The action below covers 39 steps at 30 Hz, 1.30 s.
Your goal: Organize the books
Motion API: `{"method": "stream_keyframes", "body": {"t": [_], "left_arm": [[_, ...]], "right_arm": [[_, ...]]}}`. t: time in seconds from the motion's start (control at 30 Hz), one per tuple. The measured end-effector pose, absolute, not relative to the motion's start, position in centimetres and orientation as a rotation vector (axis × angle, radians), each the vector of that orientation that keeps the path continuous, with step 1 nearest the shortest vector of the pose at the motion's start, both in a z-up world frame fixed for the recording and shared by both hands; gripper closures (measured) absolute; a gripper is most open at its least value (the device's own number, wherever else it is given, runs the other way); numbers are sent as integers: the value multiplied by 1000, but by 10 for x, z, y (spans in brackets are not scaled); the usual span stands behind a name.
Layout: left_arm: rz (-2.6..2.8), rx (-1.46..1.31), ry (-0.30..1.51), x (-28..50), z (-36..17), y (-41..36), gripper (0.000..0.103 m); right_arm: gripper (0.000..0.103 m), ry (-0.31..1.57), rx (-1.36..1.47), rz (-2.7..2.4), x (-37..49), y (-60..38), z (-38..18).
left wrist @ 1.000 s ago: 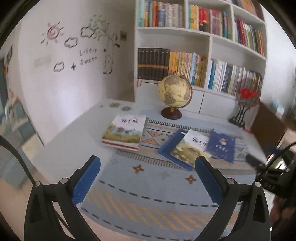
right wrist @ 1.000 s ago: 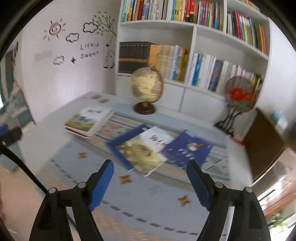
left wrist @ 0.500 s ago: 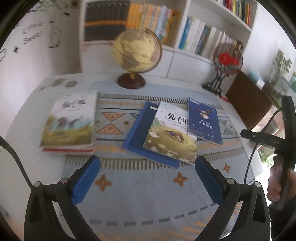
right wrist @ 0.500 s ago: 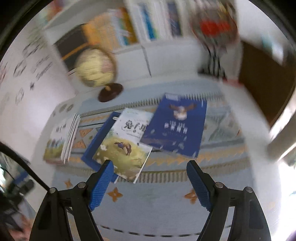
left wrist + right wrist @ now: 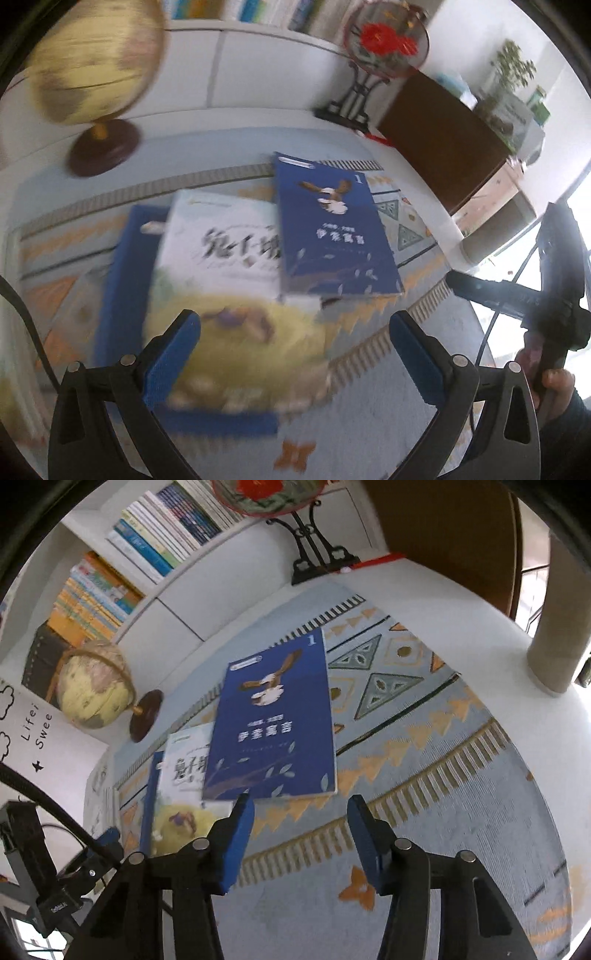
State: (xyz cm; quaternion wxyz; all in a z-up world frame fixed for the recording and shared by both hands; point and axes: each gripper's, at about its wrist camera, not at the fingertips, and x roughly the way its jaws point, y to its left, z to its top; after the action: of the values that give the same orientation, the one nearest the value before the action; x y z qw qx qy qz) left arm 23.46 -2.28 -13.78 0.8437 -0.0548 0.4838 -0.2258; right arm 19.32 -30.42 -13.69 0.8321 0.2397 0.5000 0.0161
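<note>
I see the task at its start: nothing is lifted or stacked yet. On the surface, the patterned mat (image 5: 461, 775) carries three loose, overlapping books. The white book (image 5: 221, 254) lies on a blue folder (image 5: 122, 280); the dark blue book (image 5: 273, 723) overlaps its 3 o'clock edge. My left gripper (image 5: 295, 354) hangs over the white book, jaws wide, empty. My right gripper (image 5: 301, 834) sits at the dark blue book's 6 o'clock edge; its jaws have just been closing, half open, nothing between them. All gathering remains.
</note>
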Motion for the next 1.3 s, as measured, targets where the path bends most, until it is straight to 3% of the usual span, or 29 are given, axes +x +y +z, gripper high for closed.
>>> {"method": "stream_keyframes", "body": {"t": [0.3,0.63,0.83,1.1,1.3], "left_arm": [[-502,-191,1118,290,-183,-58,2],[-528,-220,1140,303,-199,-85,2],[-527,-214,1142,305,-200,-93,2],[-514,-266,1097,287,-187,-85,2],[-494,-241,1141,269,-192,-74,2]], "right_arm": [[54,1110,405,32,248,-302,-184],[56,1088,370,68,269,-312,-194],[70,1097,378,116,273,-309,-201],[70,1117,492,185,270,-318,-205],[70,1045,810,431,255,-334,-200]]}}
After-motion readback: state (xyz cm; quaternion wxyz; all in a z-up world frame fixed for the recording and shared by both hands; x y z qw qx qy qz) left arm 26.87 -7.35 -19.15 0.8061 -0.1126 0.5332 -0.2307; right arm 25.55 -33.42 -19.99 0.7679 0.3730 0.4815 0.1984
